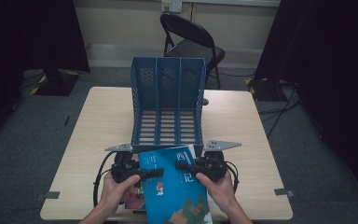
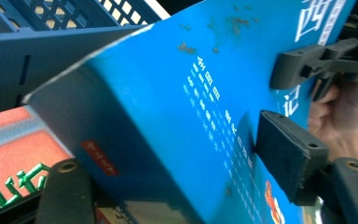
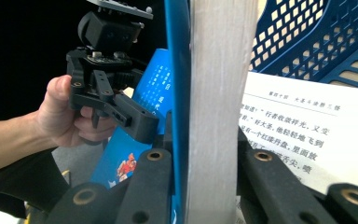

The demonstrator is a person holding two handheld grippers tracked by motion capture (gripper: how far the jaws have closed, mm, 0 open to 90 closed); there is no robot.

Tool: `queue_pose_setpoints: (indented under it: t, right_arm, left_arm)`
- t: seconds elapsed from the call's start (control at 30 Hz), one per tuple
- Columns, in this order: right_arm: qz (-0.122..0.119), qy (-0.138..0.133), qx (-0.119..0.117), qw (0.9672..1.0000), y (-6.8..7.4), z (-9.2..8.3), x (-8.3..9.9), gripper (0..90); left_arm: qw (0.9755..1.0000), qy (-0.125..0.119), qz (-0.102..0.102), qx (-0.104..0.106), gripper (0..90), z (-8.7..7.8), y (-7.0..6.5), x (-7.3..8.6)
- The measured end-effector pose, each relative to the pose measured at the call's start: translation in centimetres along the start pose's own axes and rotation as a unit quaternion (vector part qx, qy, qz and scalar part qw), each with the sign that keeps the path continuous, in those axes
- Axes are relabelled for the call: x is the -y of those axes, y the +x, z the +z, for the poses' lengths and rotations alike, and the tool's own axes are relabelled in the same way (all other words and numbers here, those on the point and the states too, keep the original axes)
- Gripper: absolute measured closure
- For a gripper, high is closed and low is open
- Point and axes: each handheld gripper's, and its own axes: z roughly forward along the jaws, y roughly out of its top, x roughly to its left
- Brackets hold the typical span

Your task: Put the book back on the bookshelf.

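Note:
A blue book (image 1: 177,191) with white characters on its cover is held up over the near edge of the table, tilted, between both grippers. My left gripper (image 1: 154,173) grips its spine side; in the left gripper view (image 2: 177,163) one pad (image 2: 289,149) lies flat on the cover and the other jaw sits under the spine. My right gripper (image 1: 181,165) is shut on the opposite edge; in the right gripper view (image 3: 209,186) its jaws clamp the cover and the page block (image 3: 216,93). A printed page (image 3: 298,126) falls open beside it.
A blue three-slot file organizer (image 1: 168,93) lies just beyond the book, its slots facing the person. A red book (image 1: 133,199) lies on the wooden table (image 1: 102,121) under the left hand. A black folding chair (image 1: 191,42) stands behind the table.

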Motion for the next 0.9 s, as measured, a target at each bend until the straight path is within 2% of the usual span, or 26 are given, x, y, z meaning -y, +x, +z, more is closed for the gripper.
queue_pose_setpoints:
  t: [0.13,0.17,0.2,0.3,0.37,0.4,0.47,0.67,0.9]
  right_arm:
    - [0.014,-0.006,-0.011,0.9998,0.0,-0.3,-0.2,77.7]
    - [0.014,-0.006,-0.011,0.9998,0.0,-0.3,-0.2,77.7]
    - [0.012,-0.009,-0.014,0.9998,0.2,-0.5,-0.4,77.7]
    - [0.009,-0.011,-0.016,0.9998,0.5,-0.7,-0.7,77.6]
    - [0.013,-0.011,-0.020,0.9997,0.4,-0.7,-0.7,77.6]
    - [0.022,-0.013,-0.024,0.9994,0.0,-0.6,-0.6,77.7]
    - [0.028,-0.018,-0.030,0.9990,-0.2,-0.7,-0.6,77.7]
    - [0.026,-0.029,-0.035,0.9986,0.1,-1.3,-1.1,77.5]
    - [0.021,-0.032,-0.035,0.9986,0.3,-1.5,-1.4,77.5]
  left_arm:
    - [0.9999,-0.007,0.004,0.010,37.5,-0.5,-0.4,-0.4]
    - [0.9999,-0.007,0.004,0.010,39.4,-0.5,-0.4,-0.4]
    - [0.9996,-0.017,0.002,0.022,41.3,-0.8,-0.5,-0.6]
    - [0.9996,-0.016,0.008,0.022,42.5,-0.9,-0.6,-0.7]
    - [0.9996,-0.017,0.004,0.024,43.4,-0.9,-0.5,-0.9]
    - [0.9993,-0.022,-0.004,0.030,44.8,-0.8,-0.4,-0.9]
    - [0.9991,-0.023,-0.004,0.034,46.2,-0.9,-0.5,-1.0]
    - [0.9988,-0.024,0.017,0.038,47.7,-1.2,-1.1,-2.1]
    - [0.9984,-0.028,0.018,0.046,49.8,-1.3,-1.4,-2.5]
